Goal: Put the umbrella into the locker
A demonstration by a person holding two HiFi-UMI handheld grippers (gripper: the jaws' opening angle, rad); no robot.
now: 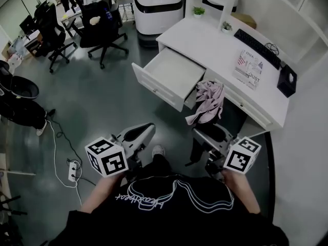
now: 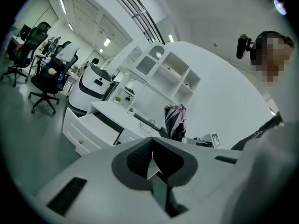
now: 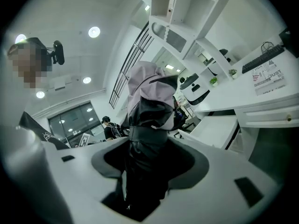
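Observation:
The folded umbrella [image 1: 209, 100], pink and grey fabric bunched loosely, stands upright in my right gripper [image 1: 211, 131], which is shut on its lower part. In the right gripper view the umbrella [image 3: 150, 97] fills the gap between the pads of the right gripper [image 3: 148, 146]. My left gripper [image 1: 147, 129] is held beside it, to the left and apart from it, above the grey floor. Its jaws [image 2: 152, 140] touch at the tips with nothing between them. From the left gripper view the umbrella [image 2: 175, 119] shows ahead to the right.
A white desk [image 1: 205, 40] stands ahead with one drawer [image 1: 171, 77] pulled out, nothing visible inside. A keyboard [image 1: 256, 47] and a booklet [image 1: 249, 67] lie on the desk. Black office chairs [image 1: 104, 25] and a white machine [image 1: 158, 6] stand beyond; a power strip [image 1: 73, 170] lies on the floor at left.

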